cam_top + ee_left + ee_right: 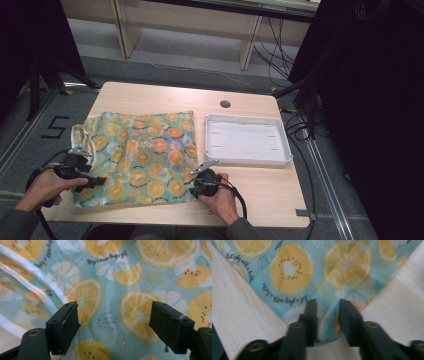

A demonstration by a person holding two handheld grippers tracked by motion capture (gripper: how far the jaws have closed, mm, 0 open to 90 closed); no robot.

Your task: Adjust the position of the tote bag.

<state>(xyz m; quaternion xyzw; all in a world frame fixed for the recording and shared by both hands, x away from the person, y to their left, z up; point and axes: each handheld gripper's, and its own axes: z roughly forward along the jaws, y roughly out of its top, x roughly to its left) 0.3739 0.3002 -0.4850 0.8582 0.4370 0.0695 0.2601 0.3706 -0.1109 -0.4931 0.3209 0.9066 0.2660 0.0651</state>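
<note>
both hands came in at the six o'clock edge of the high view, each on a corner of the fruit-print cloth (140, 157). that cloth, teal with orange slices and kiwi halves, lay spread flat on the left half of the wooden table (260, 187), its far edge toward twelve o'clock and a white-piped hem rumpled at nine o'clock.

going left to right: the left gripper (95, 181) sat over the near-left corner at about seven o'clock, its jaws spread wide over the print in the left gripper view, the pads (65, 326) clear of the fabric and pinching nothing. the right gripper (196, 184) sat at the near-right corner, about five o'clock of the cloth, and its fingers (312, 315) stood drawn close together with the corner's tip bunched between them; it looked like a pinch.

judging by this, the step was taking hold of the two near corners, probably for a fold. the next move called for the left jaws to close on their corner before any lift.

at three o'clock of the cloth, just beside it, the white plastic tray (282, 159) held nothing.
</note>
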